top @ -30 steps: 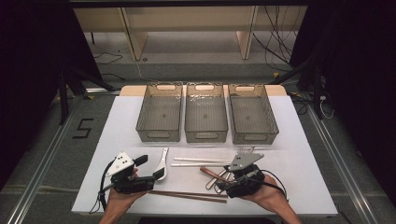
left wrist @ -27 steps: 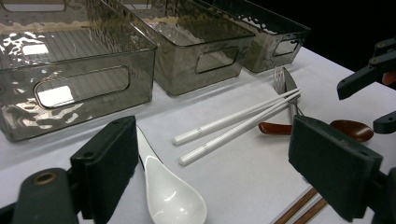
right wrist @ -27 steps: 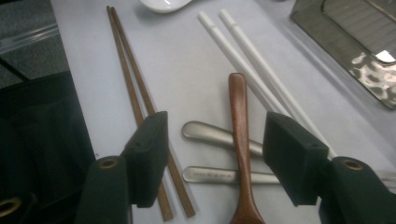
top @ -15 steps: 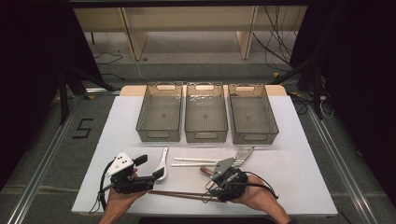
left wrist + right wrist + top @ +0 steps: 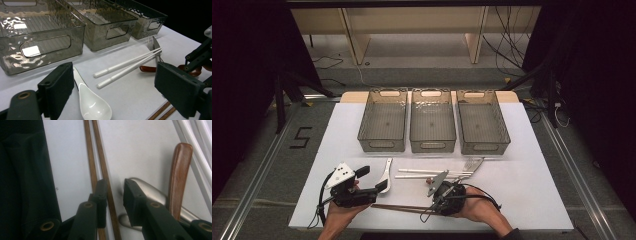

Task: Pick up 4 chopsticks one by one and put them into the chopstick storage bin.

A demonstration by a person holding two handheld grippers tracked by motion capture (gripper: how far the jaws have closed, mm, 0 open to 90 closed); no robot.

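So the right gripper is down over the brown wooden chopsticks, near the table's front edge. Its jaws have just been closing and now stand a narrow gap apart. One stick runs up between them, hugging the left jaw, and the other sits just outside or under that jaw. I can't see the pads actually pinching anything yet.

The key thing: the sticks' long axis runs along the front edge, pointing from the right gripper toward the left gripper. In the right gripper view they run straight away from the jaws, so the jaws straddle them crosswise. The right hand is clearly the nearer one, since it's on top of the sticks' end. To me it needs a small shift to get both sticks inside.

The left gripper hangs wide open with nothing in it, right over the white soup spoon.

Count:
- three clear bins in a row toward the back edge
- two brown chopsticks
- two white chopsticks
- one white spoon
- one fork
- one steel spoon beside a wooden handle; can't tell what that belongs to.
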